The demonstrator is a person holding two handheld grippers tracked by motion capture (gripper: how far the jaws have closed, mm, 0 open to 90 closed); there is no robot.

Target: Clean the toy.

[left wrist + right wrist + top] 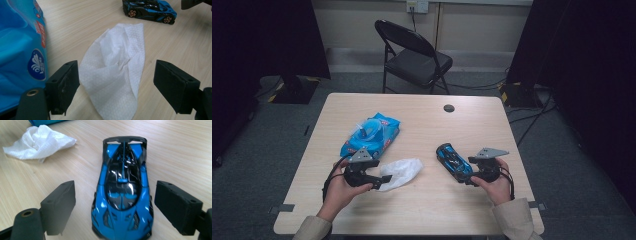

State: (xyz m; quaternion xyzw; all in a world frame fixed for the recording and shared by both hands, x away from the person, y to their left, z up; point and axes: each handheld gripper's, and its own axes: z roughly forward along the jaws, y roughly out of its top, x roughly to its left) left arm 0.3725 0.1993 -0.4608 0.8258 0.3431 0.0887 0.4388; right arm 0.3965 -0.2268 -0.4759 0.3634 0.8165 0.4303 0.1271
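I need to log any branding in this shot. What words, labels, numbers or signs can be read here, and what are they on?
None reads clearly.
Blue wipes pack: a round white-and-blue logo and red label strips, print too blurred to read.
Blue toy car: no lettering visible.
White wipe: plain.

Bare wood is lying open across the far half of the pale wooden bench (422,102), broken by a small dark round hole cover (449,108) near the back edge. The near strip in front of both hands is also sitting free. On the left, the bulky blue plastic pack of wet wipes (371,134) is blocking the way forward, and the crumpled white tissue wipe (401,172) is lying between the left tongs (381,183), whose jaws are standing apart. The glossy blue and black toy sports car (453,159) is sitting between the spread jaws of the right tongs (465,178). A clear lane is running between wipe and car.
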